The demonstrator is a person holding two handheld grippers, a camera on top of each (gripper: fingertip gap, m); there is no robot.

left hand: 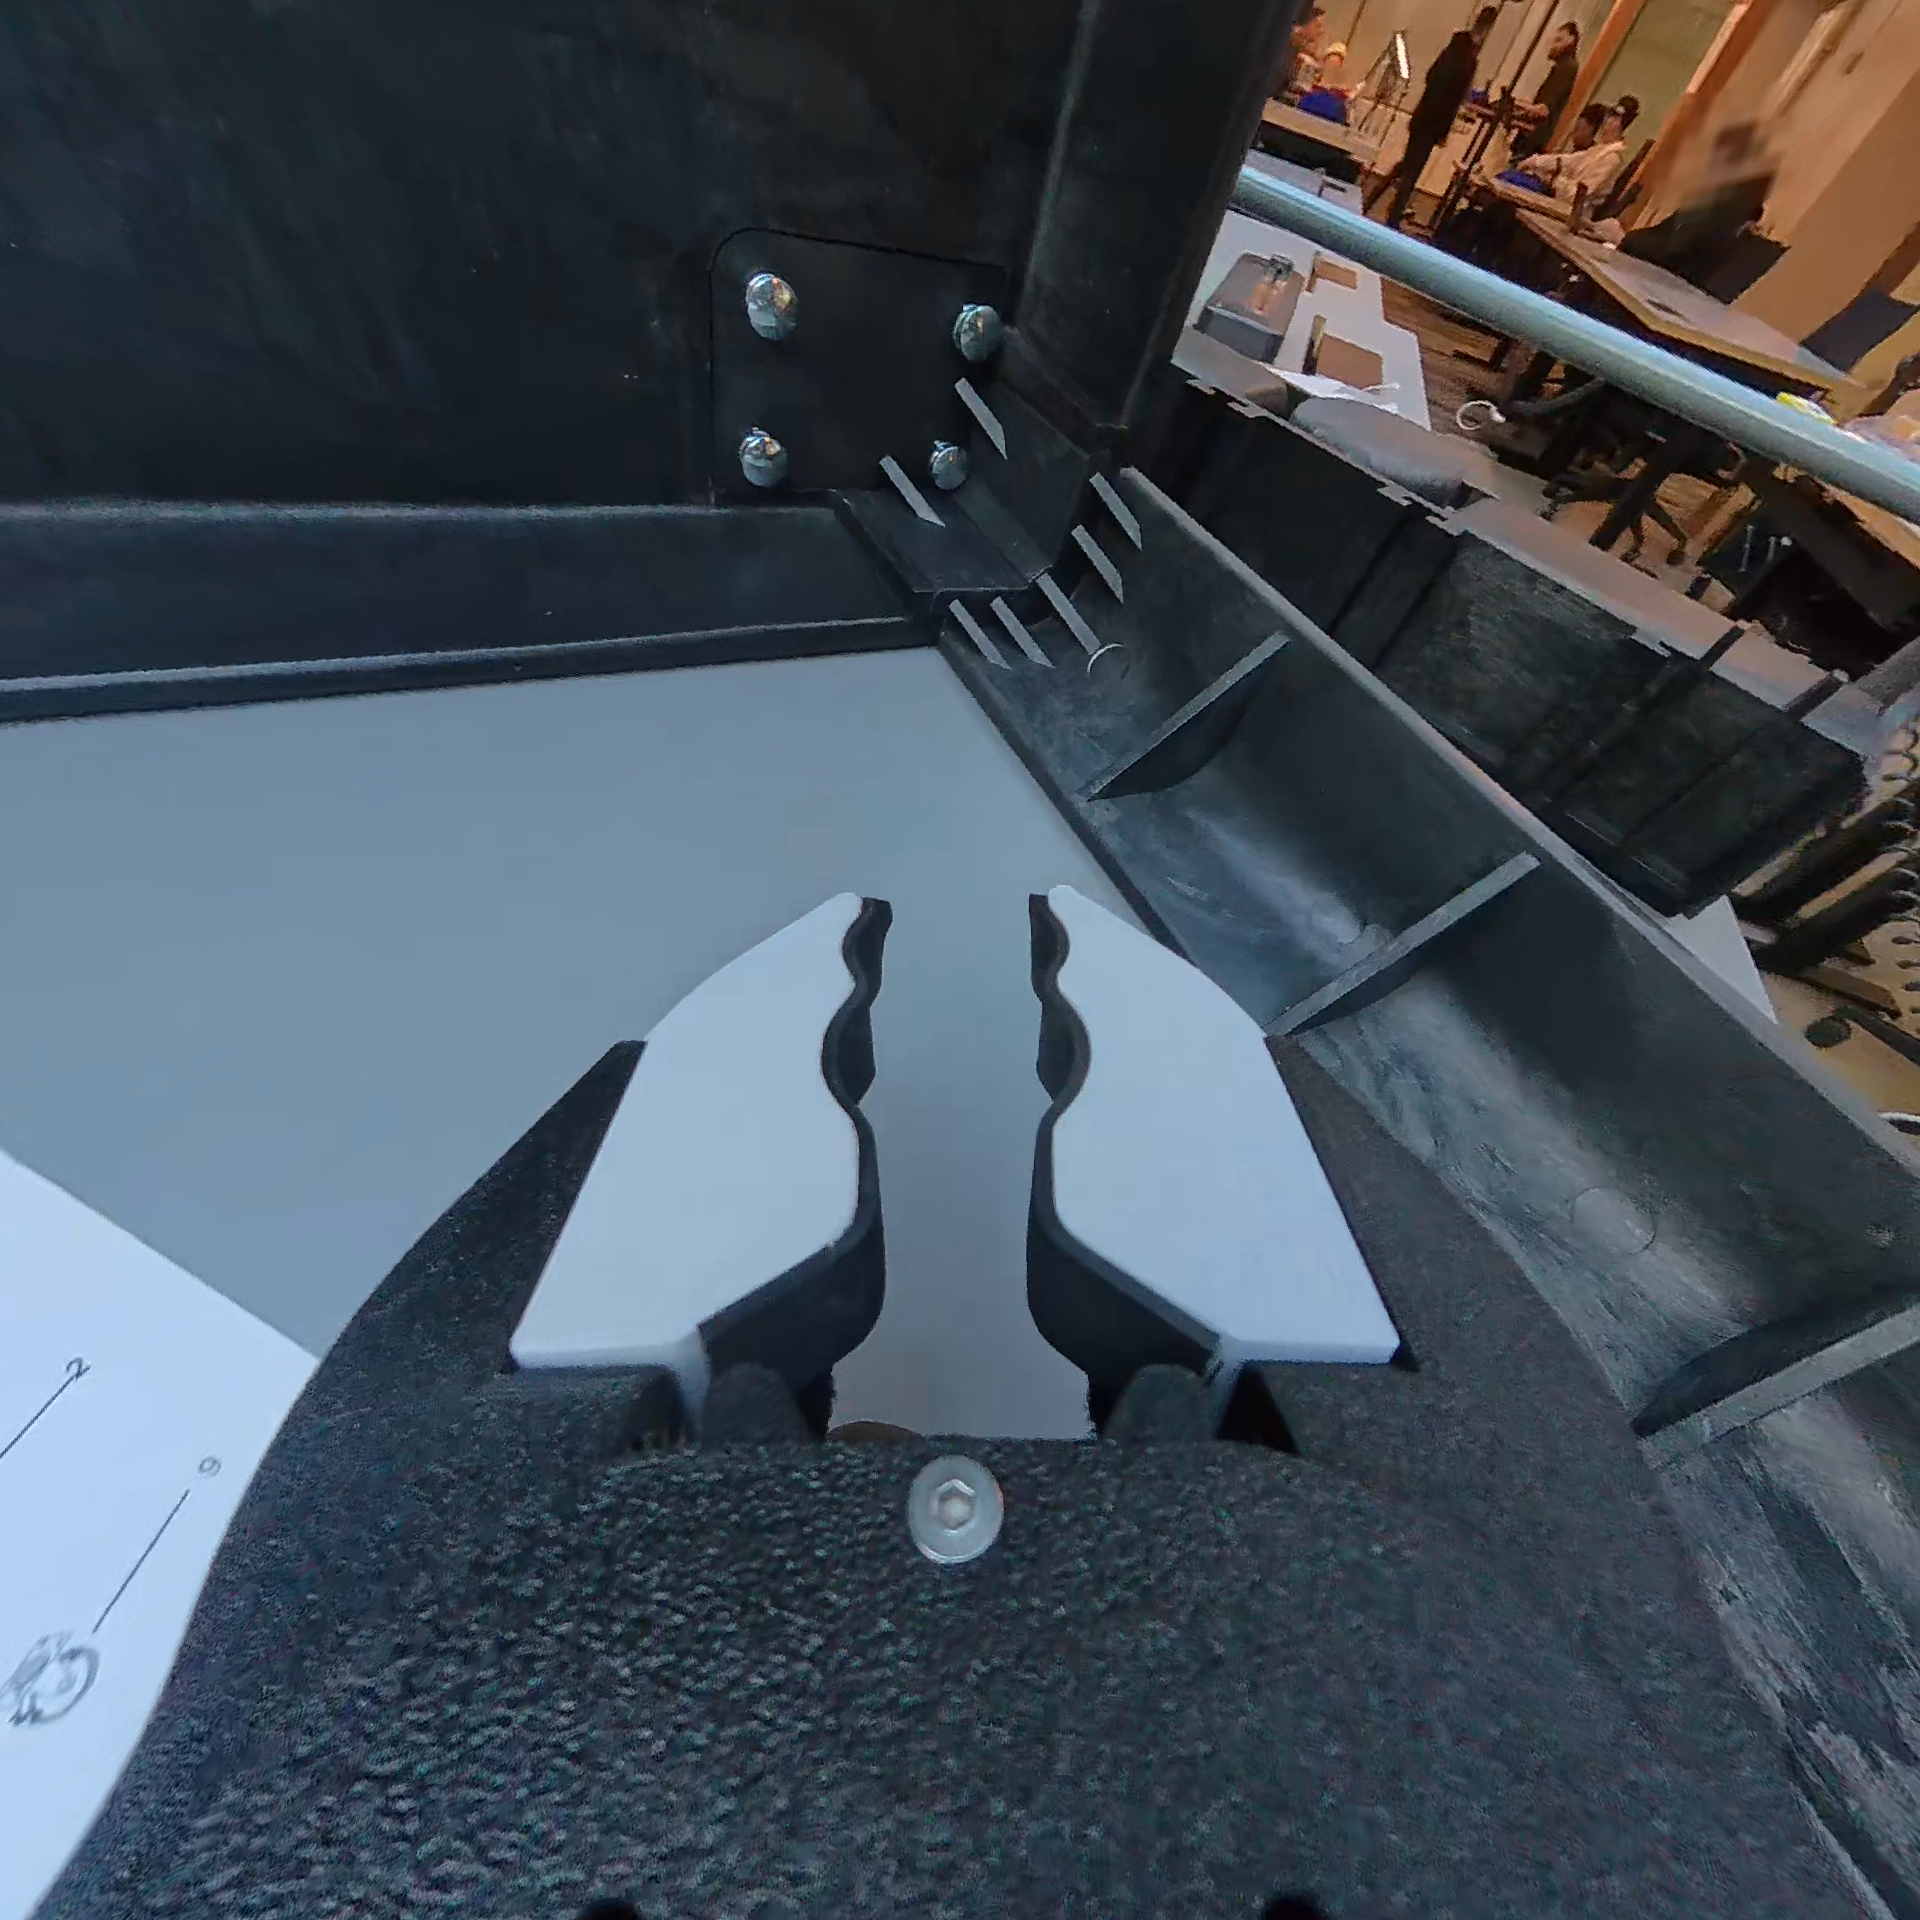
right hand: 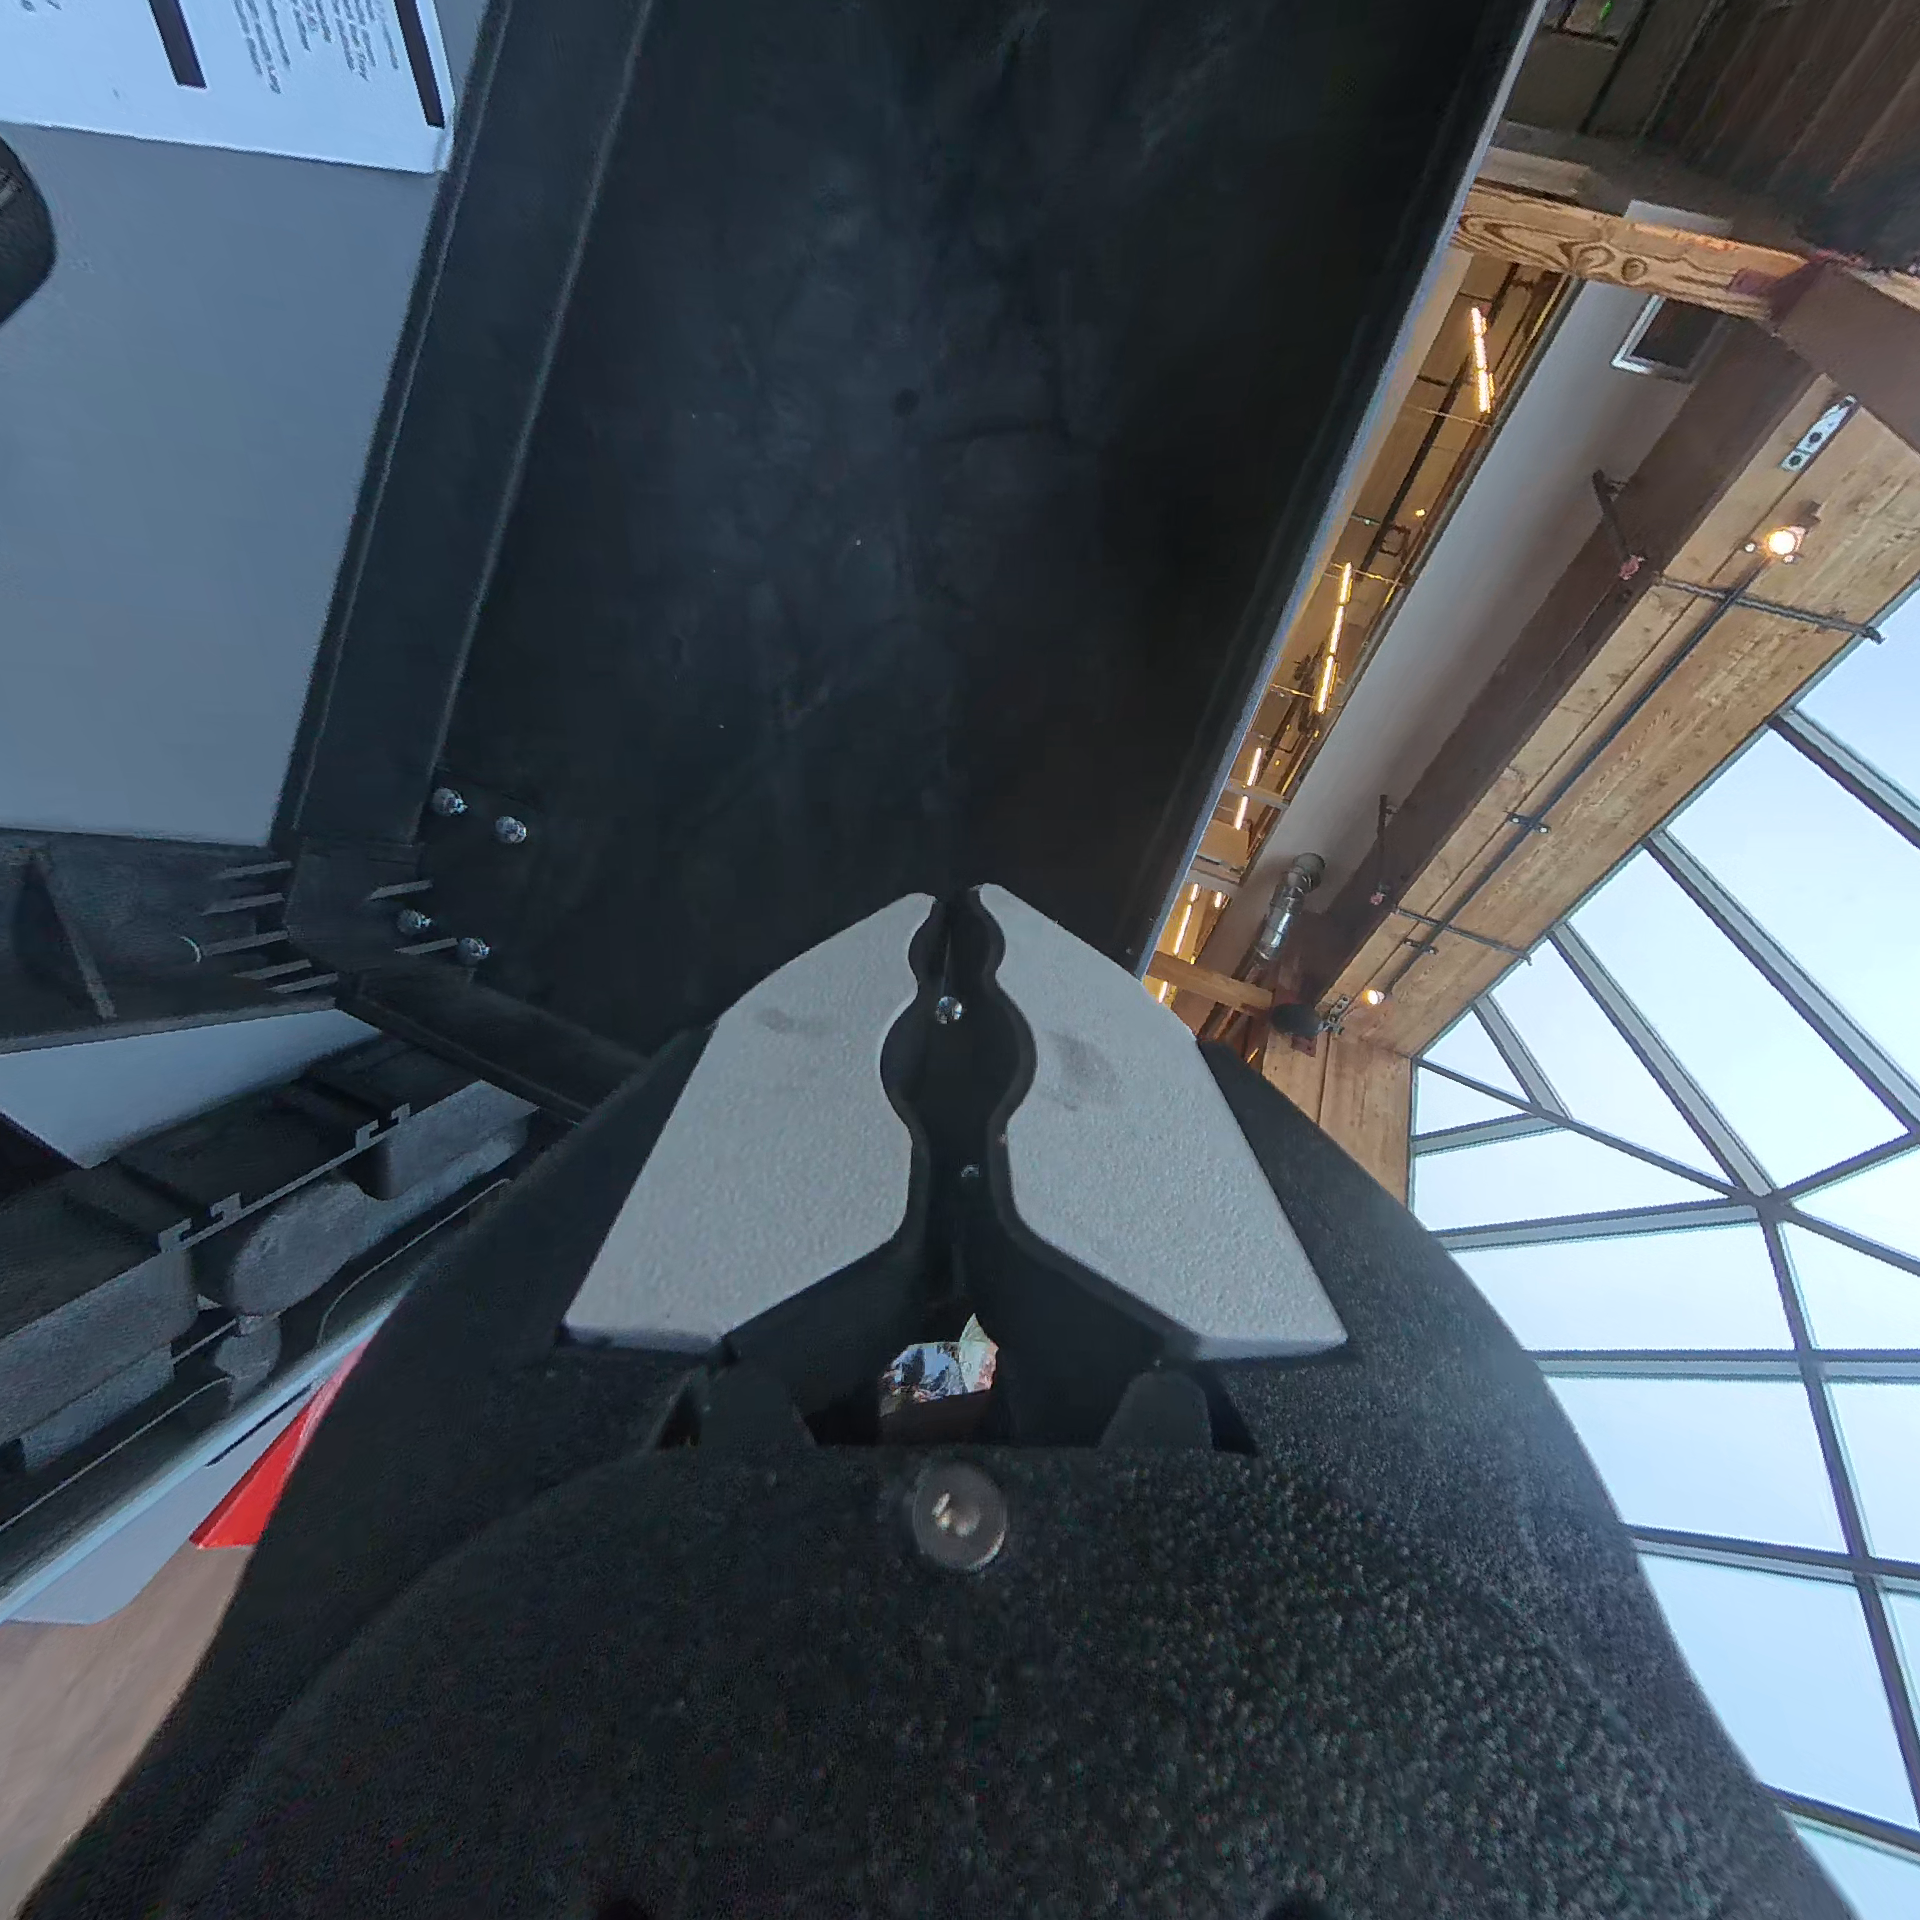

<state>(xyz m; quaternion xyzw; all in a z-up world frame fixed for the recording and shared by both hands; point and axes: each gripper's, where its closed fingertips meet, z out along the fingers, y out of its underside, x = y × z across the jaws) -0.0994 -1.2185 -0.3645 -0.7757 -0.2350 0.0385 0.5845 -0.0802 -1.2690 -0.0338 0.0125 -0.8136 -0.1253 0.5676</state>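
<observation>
My left gripper point(left hand: 958, 914) is open and empty. It hovers low over a grey tabletop point(left hand: 416, 883), pointing at the corner of a black upright panel point(left hand: 416, 260) where a bracket plate point(left hand: 831, 374) with several screws sits. My right gripper point(right hand: 954, 896) is rolled on its side, with its tips closed together. A thin black plate point(right hand: 945, 1006), seen edge-on and carrying small silver screws, runs between its fingers. It faces the same black panel point(right hand: 883, 468), and the bracket point(right hand: 468, 873) lies to its left.
A black trough point(left hand: 1299, 831) with thin dividers runs along the table's right edge. A white printed sheet point(left hand: 104, 1507) lies at the lower left. A metal rail point(left hand: 1558, 312), desks and people point(left hand: 1444, 94) are beyond. Grey foam blocks point(right hand: 260, 1247) lie beside the table. My right fingertips sit around 35 cm from my left ones. To reach the black upright panel point(left hand: 416, 260) in a straight line is about 20 cm for my left fingers, about 40 cm for my right.
</observation>
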